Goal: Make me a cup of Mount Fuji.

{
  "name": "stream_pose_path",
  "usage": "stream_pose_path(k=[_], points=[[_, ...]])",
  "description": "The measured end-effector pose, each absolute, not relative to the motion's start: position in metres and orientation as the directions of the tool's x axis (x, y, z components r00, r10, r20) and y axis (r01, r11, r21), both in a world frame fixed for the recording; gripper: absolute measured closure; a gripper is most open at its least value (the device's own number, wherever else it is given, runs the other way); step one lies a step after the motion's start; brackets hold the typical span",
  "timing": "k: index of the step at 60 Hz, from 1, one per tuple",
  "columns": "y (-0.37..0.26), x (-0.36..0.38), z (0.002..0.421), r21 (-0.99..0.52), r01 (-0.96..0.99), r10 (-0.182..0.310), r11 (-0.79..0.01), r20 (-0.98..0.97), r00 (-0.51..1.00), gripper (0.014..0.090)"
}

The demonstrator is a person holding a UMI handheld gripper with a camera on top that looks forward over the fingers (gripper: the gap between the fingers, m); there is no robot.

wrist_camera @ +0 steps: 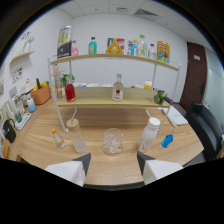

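Note:
A clear glass [112, 141] with ice in it stands on the wooden counter [100, 170], just ahead of my gripper [114, 165] and in line with the gap between the fingers. The fingers [70, 171] are wide apart and hold nothing. Left of the glass stands a clear bottle [76, 134] with a straw, and further left a small bottle [58, 139] with an orange cap. Right of the glass is a tall white bottle [149, 134], with a small blue bottle [167, 141] lying beside it.
A two-level wooden shelf [115, 101] runs across the back, with a red-liquid bottle [70, 91], a clear liquor bottle [118, 88] and several colourful bottles and boxes on top. An orange pot [41, 94] sits at the left. A dark chair [205, 125] stands at the right.

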State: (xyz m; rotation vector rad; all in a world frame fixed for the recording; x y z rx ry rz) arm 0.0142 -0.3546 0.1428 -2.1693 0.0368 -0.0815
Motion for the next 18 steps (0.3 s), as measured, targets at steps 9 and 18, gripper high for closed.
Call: stream_pose_path(k=[9,18], points=[[-0.3551,0.0142,0.1454,-0.827,0.004,-0.066,-0.562,0.05,0.997,0.0186],[-0.3531,0.0121,0.1475,-0.829,0.0,-0.066,-0.56,0.045,0.997,0.0187]])
